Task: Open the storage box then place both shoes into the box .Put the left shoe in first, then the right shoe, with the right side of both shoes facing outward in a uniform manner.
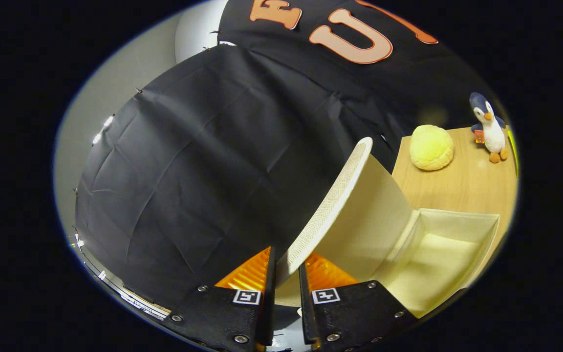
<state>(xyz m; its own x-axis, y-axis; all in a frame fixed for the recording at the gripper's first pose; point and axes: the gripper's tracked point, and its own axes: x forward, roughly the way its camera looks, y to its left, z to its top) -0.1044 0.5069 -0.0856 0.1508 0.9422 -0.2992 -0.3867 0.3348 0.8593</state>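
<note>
Gripper view, one frame. Tongs (286, 274): fingers drawn close together, with only a narrow gap, and the edge of the lid (330, 210) held in that gap; both fingers press on it, one from either side. Lid: pale cream, with a woven texture on its outer edge, raised and tilted, rising from between the fingers up and to the far right, hinged along the box's left side. Box (457, 244): cream fabric, open, its inside lit and bare, lying just right of the fingers and beyond them, on the tabletop (462, 186). Tabletop: light wood grain, seen past the box's far wall. Bun (431, 147): round, yellow, soft-looking, on the tabletop beyond the box, well apart from it. Penguin (489, 126): plush toy, dark blue and white with orange beak and feet, upright at the far right of the tabletop, right of the bun and not touching it. Wall (203, 161): black cloth, creased, behind the lid and left of it.
</note>
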